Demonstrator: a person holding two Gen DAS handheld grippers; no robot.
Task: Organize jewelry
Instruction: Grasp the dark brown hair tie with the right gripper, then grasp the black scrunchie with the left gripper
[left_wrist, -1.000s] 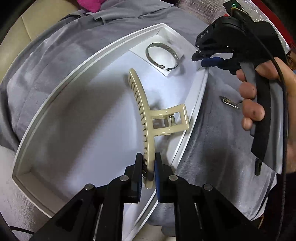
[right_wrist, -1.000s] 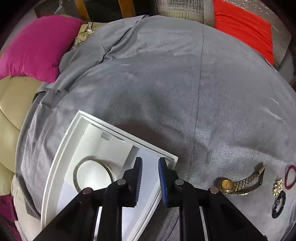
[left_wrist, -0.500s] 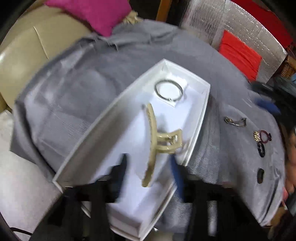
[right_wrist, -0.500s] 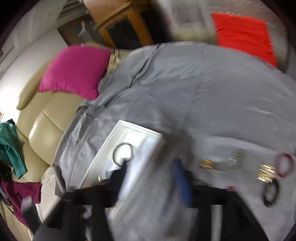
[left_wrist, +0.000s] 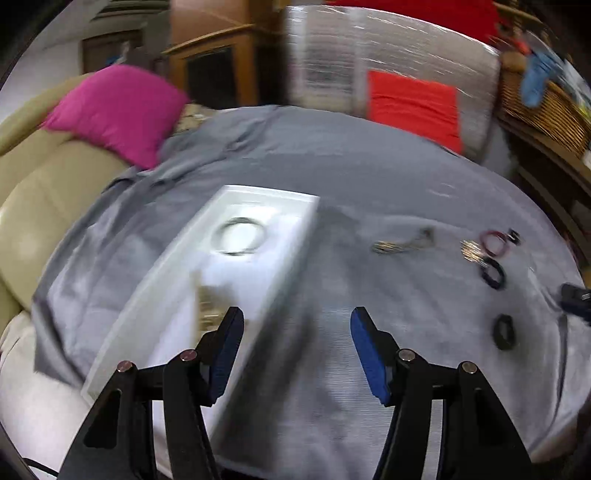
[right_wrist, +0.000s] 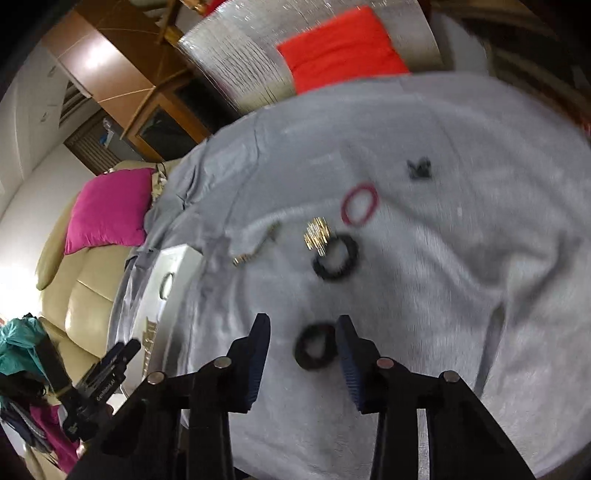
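Note:
A white tray (left_wrist: 258, 194) on the grey cloth holds a silver bangle (left_wrist: 240, 236) and a cream hair claw (left_wrist: 205, 306). My left gripper (left_wrist: 297, 317) hangs open above the tray's right edge, with nothing between its fingers. In the right wrist view, my right gripper (right_wrist: 303, 325) straddles a black hair tie (right_wrist: 314, 347) lying on the cloth. Its jaws are closing and its pads are not visibly pressing on the tie. Beyond it lie a black scrunchie (right_wrist: 334, 258), a gold brooch (right_wrist: 317, 234), a red ring (right_wrist: 360, 205) and a watch (right_wrist: 256, 247).
A small black clip (right_wrist: 419, 170) lies farther back on the cloth. A beige sofa (left_wrist: 40, 184) with a pink cushion (left_wrist: 114, 107) stands left of the table. A red cushion (left_wrist: 413, 107) and wooden furniture stand behind. The left gripper (right_wrist: 114, 358) shows beside the tray (right_wrist: 173, 266).
My left gripper let go of the hair claw, opened and drew back and up. My right gripper swung from the tray's corner over to the black hair tie.

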